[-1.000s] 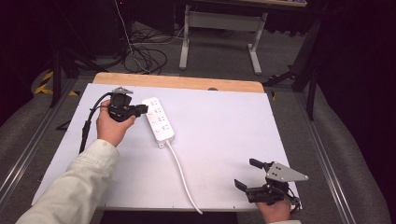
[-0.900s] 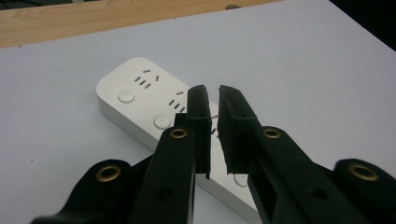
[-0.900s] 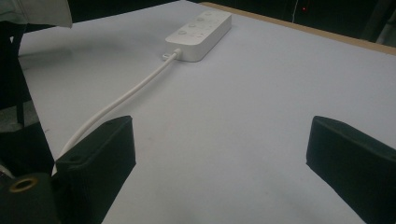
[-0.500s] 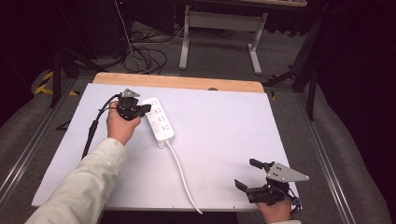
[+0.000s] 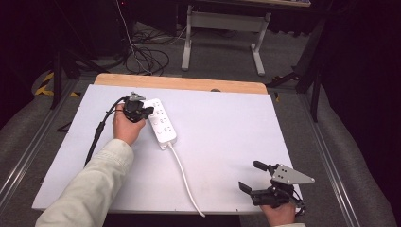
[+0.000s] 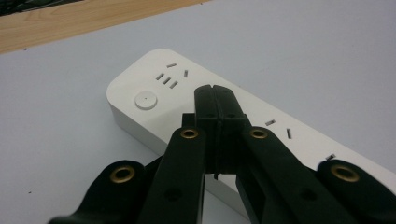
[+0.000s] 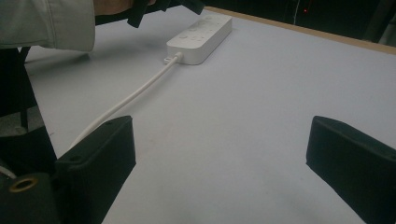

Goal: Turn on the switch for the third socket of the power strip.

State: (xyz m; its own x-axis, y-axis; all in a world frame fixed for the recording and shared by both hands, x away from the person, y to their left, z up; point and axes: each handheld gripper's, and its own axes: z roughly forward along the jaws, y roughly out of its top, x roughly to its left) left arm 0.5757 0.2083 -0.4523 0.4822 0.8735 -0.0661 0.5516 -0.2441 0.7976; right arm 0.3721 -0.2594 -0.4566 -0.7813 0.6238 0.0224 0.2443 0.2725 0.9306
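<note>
Power strip (image 6: 196, 107), white, lay directly under and ahead of the left gripper (image 6: 215, 93), whose two black jaws were pressed together with nothing between them. In the left gripper view the closed tips hung over the strip's top face, just past its round button (image 6: 145, 100) and beside a group of socket slots; whether the tips touched the plastic could not be told. From the high view, the left gripper (image 5: 137, 109) sat at the strip's far end (image 5: 161, 122), held by the left hand (image 5: 126, 126) with a pale sleeve (image 5: 90, 184) behind it. A black cable (image 5: 97, 135) trailed back from that gripper. The strip's white cord (image 5: 184, 177) ran from its near end toward the table's near edge.

Nearest the person, the right gripper (image 5: 257, 182) rested at the near right corner of the white table (image 5: 227, 123), jaws spread wide and holding nothing. In the right gripper view (image 7: 219, 154) bare tabletop lay between the jaws, the cord (image 7: 135, 95) passed to their left, and the strip (image 7: 201, 37) lay well beyond them
</note>
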